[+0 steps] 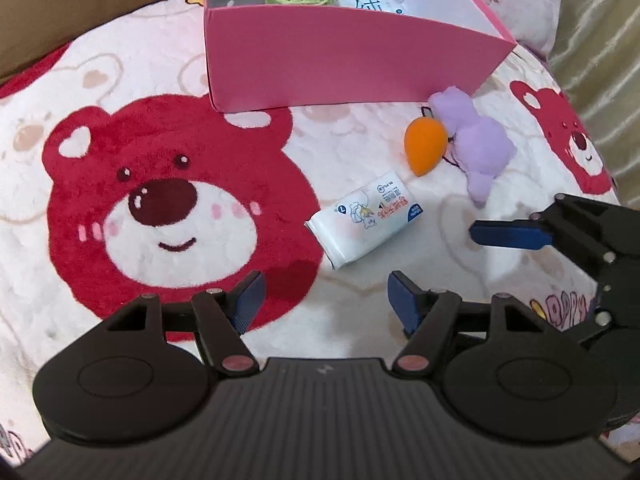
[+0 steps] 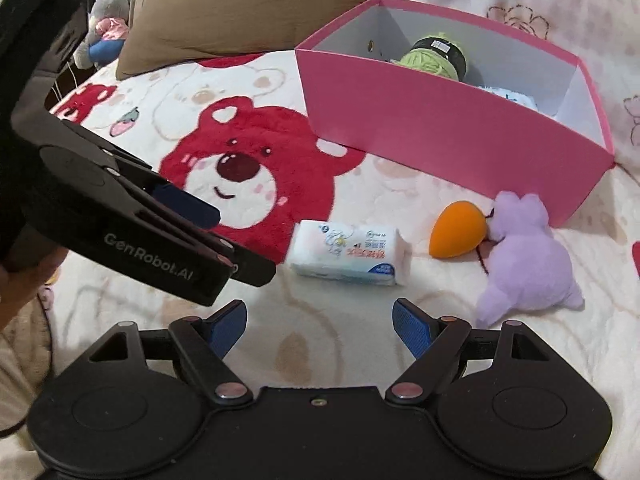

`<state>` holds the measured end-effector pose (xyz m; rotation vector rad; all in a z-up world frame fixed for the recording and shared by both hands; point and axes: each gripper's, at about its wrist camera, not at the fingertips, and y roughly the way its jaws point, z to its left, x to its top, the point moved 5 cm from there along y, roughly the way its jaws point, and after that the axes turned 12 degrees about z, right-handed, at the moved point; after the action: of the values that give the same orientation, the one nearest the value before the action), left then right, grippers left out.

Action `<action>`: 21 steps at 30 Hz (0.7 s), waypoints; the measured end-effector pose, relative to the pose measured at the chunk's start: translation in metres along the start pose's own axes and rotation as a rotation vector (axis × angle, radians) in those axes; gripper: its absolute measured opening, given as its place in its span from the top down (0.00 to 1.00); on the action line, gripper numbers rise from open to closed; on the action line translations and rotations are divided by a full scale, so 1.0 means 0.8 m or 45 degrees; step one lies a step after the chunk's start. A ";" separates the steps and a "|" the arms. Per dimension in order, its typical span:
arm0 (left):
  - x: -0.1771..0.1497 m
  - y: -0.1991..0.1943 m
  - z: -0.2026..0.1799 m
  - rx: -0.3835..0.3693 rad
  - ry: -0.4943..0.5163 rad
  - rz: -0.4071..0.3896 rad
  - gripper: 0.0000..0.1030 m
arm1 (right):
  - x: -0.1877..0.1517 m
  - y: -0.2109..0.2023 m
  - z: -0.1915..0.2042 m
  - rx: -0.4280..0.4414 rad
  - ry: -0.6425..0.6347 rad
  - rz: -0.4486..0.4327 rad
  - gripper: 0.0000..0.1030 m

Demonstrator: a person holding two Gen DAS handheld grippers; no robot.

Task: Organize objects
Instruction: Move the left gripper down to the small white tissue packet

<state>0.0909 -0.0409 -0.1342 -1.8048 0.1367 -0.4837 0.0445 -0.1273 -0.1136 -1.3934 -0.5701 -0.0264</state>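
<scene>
Left tool (image 1: 324, 300) – jaws apart, empty | right tool (image 2: 320, 328) – apart | tissue pack (image 1: 364, 222) just ahead of both

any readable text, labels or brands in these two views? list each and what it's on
"GenRobot.AI": on the side of the left gripper, seen from the right wrist.
Tissue pack: red and blue printed characters, too blurred to read.
Yarn ball in the pink box: black band with a white label, too small to read.
White packet in the box: large dark characters, partly hidden, unreadable.
</scene>
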 end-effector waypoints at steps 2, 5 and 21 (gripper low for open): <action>0.001 0.003 0.001 -0.022 -0.011 -0.015 0.35 | 0.002 0.008 0.000 -0.002 -0.015 -0.008 0.19; 0.004 0.006 0.006 -0.055 -0.047 -0.058 0.35 | 0.005 0.018 0.001 0.005 -0.043 -0.048 0.19; 0.010 0.048 0.023 -0.168 -0.127 -0.127 0.56 | 0.022 0.060 -0.016 0.027 0.029 -0.048 0.17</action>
<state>0.1117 -0.0382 -0.1723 -1.9680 0.0097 -0.4634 0.0812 -0.1245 -0.1517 -1.3605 -0.5761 -0.0659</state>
